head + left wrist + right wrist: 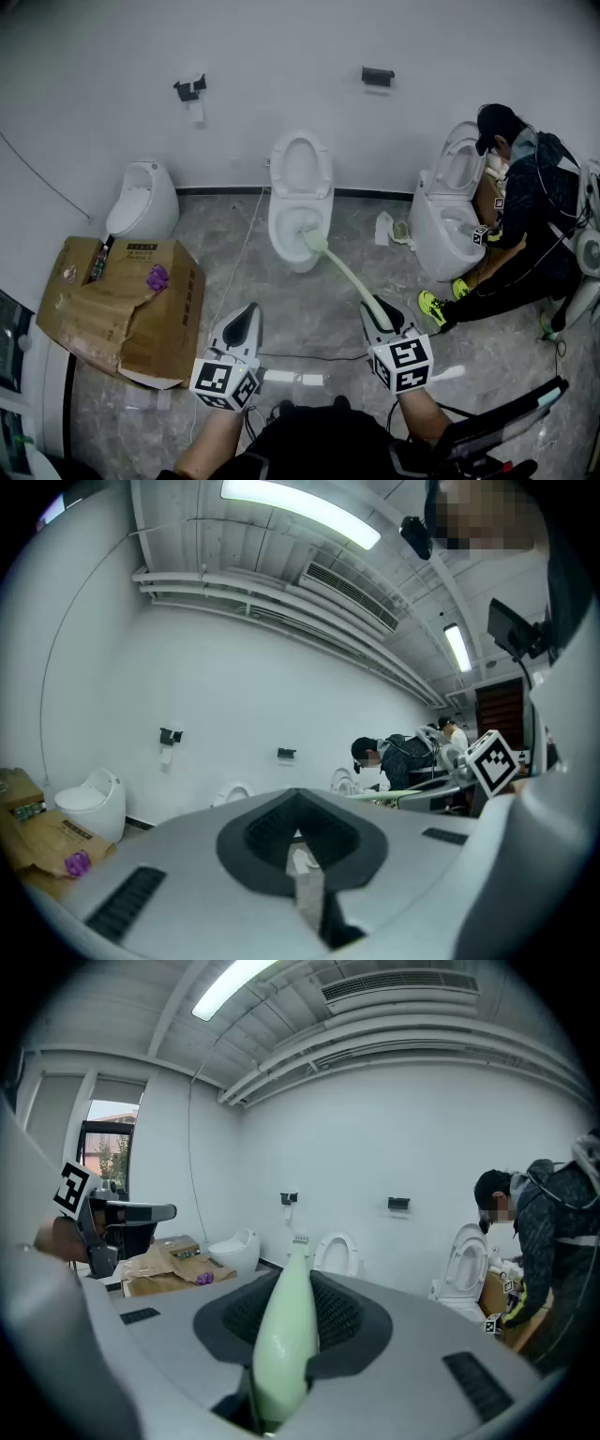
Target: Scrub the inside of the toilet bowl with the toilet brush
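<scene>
Toilet brush (349,274): head down in far toilet bowl (277,234), head view only
Right gripper (375,307): its view shows jaws clamped on handle
Left gripper (247,321): jaws together, empty, near left

Two grippers out front, left gripper (247,317) and right gripper (373,309), both smooth pale grey shells tapering to a dark tip. Each carries a white cube printed with black square markers: left cube (225,382), right cube (403,364). Up close now, the left shell has a black pointed recess lined with ribbed pads (267,832) and a dark slot (127,902) set into the grey. The right shell looks the same, with ribbed pads (342,1314) and a slot (473,1372). Down below, the person wears black clothing (319,448), with bare forearms (211,445).
</scene>
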Motion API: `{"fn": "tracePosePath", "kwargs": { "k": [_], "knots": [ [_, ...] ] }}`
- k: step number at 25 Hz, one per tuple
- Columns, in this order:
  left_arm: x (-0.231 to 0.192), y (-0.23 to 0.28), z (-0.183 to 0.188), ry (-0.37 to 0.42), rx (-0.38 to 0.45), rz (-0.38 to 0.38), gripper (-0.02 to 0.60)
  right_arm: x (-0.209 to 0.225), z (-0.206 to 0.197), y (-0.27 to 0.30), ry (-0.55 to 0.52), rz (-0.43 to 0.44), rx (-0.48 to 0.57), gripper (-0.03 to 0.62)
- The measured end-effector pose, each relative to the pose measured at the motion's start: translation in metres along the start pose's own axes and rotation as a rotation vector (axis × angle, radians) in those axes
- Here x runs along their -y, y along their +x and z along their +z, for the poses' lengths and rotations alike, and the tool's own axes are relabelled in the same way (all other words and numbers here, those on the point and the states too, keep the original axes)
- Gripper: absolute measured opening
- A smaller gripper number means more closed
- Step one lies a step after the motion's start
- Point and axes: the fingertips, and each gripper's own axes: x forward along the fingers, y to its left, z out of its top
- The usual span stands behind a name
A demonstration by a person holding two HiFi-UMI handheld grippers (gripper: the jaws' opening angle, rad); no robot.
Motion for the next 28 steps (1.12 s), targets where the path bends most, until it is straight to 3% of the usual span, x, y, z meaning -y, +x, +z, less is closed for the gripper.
{"fn": "tracePosePath", "kwargs": {
  "k": [8, 14, 19, 28],
  "knots": [
    [-0.001, 0.001, -0.004, 0.001, -0.015, -0.019, 0.009, -0.001, -0.003, 0.001, 0.019, -0.002, -0.002, 0.106],
    [-0.006, -0.006, -0.003, 0.002, -0.002, -0.012, 0.009, -0.007, -0.003, 0.002, 0.095, 0.002, 0.006, 0.106],
    [-0.004, -0.012, 0.003, 0.023, 0.019, -0.077, 0.009, -0.017, 0.000, 0.005, 0.102, -0.005, 0.009, 0.107],
    [-0.033, -0.024, -0.007, -0.013, 0.002, -0.117, 0.009, -0.045, 0.012, 0.013, 0.119, -0.044, 0.010, 0.107]
  ]
}}
